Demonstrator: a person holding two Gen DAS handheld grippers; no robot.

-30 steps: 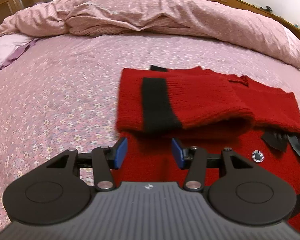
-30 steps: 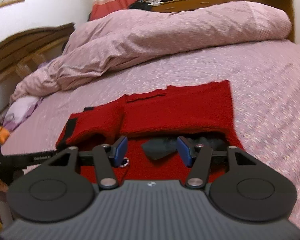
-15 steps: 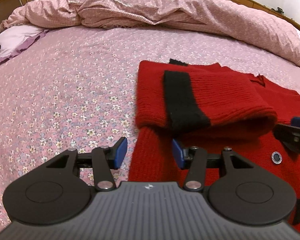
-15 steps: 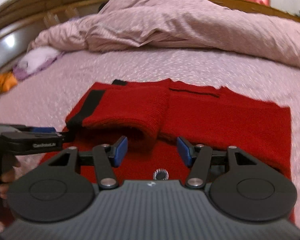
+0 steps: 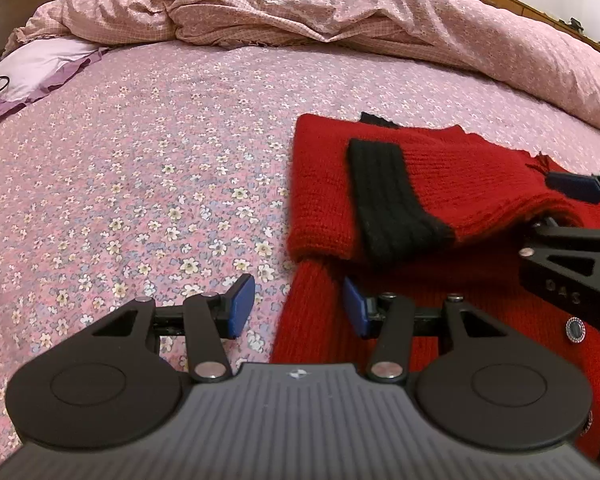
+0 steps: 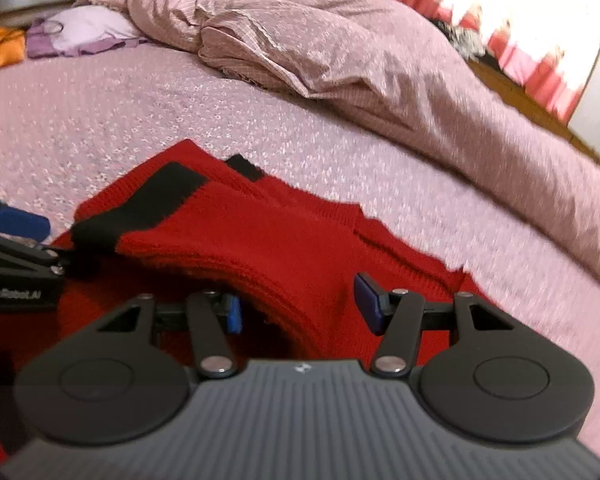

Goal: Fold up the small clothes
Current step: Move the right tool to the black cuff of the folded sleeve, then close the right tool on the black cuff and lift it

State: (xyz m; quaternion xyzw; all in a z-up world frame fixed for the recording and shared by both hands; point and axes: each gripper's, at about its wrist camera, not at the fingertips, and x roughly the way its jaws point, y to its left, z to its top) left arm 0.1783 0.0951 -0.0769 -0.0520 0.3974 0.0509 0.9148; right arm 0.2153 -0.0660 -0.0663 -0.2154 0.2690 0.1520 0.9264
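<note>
On the flowered bed (image 5: 148, 184), the red sweater (image 5: 451, 168) lies part-folded at three o'clock, sleeve across its body, and both the left gripper (image 5: 298, 306) and right gripper (image 6: 298, 308) hover open, empty, poised for its edges.

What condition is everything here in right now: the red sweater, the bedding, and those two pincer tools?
Red sweater: lying on the bed, partly folded, black-cuffed sleeve laid across it.
Left gripper: open, straddling the sweater's edge, not pinching it.
Right gripper: open, one pad under the folded sleeve's lip, one above; no grip yet.
Quilt: rumpled, heaped at the far end.
Bedsheet: spread flat.
Pillow: lying at the bed's edge.
</note>
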